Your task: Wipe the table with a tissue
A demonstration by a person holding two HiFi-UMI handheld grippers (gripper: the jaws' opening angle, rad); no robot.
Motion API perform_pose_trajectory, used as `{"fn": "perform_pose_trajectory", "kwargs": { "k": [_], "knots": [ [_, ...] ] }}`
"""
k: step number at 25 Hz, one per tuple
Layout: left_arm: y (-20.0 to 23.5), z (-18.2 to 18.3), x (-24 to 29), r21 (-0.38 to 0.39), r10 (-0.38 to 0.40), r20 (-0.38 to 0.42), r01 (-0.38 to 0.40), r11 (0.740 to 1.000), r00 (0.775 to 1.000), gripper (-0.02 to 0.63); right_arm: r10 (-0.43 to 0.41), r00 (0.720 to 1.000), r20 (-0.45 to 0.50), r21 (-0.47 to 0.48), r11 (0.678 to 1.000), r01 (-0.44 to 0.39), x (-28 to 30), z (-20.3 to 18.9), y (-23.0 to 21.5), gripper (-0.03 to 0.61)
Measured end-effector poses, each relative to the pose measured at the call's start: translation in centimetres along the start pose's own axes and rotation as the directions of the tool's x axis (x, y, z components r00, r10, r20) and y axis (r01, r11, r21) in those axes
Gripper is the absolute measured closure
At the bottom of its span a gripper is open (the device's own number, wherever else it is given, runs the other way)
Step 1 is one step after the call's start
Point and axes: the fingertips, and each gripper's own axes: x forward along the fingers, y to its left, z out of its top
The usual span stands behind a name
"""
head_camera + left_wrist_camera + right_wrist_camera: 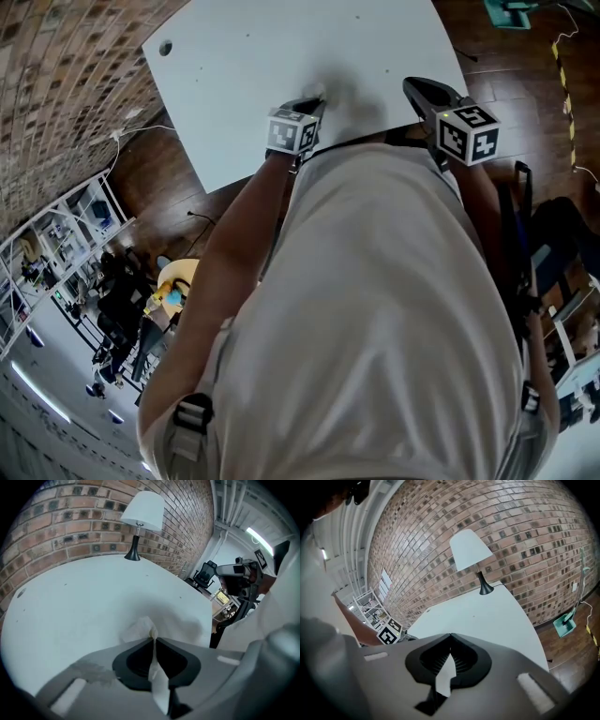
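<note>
Head view, count: one white tabletop [281,56], two grippers, one person in a white shirt [375,309].
Head view, grippers: the left gripper [315,103] is at the near part of the tabletop. The right gripper [417,89] is also there, apart from the left one.
Left gripper view, count: one tissue [138,631], one lamp [143,513], one brick wall [56,522].
Left gripper view, jaws: closed tight on the tissue.
Left gripper view, tissue: white, thin and crumpled. A small bunch sticks out past the tips and seems to lie on the tabletop, near its front edge. A narrow strip runs back between the two black pads.
Left gripper view, lamp: white shade, black stem and foot, standing at the far edge of the tabletop by the wall.
Right gripper view, count: one lamp, one tabletop, one marker cube [389,632] of the left gripper.
Right gripper view, jaws: the tips are together and grip nothing; they are held above the tabletop.
</note>
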Motion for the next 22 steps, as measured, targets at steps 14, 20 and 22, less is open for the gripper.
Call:
{"fn": "perform_pose_trajectory", "kwargs": {
  "k": [14, 20, 22],
  "knots": [
    [-3.2, 0.5, -0.2, -0.089, -0.015, -0.040, 0.011, 0.996, 0.999, 0.592, 0.052, 0.999, -0.015, -0.061, 0.997, -0.053, 0.5, 0.2, -0.3, 0.571],
    [-5.3, 1.7, 2.4, -0.066, -0.067, -0.031, 0.064, 0.996, 0.997, 0.592, 0.040, 0.999, -0.014, -0.042, 0.998, -0.040, -0.7, 0.0, -2.0, 0.571],
    [-5.9, 2.9, 2.4, -0.055, -0.077, -0.032, 0.075, 0.996, 0.997, 0.591, 0.034, 0.999, -0.009, -0.040, 0.999, -0.034, -1.1, 0.3, -2.6, 0.571]
  ]
}}
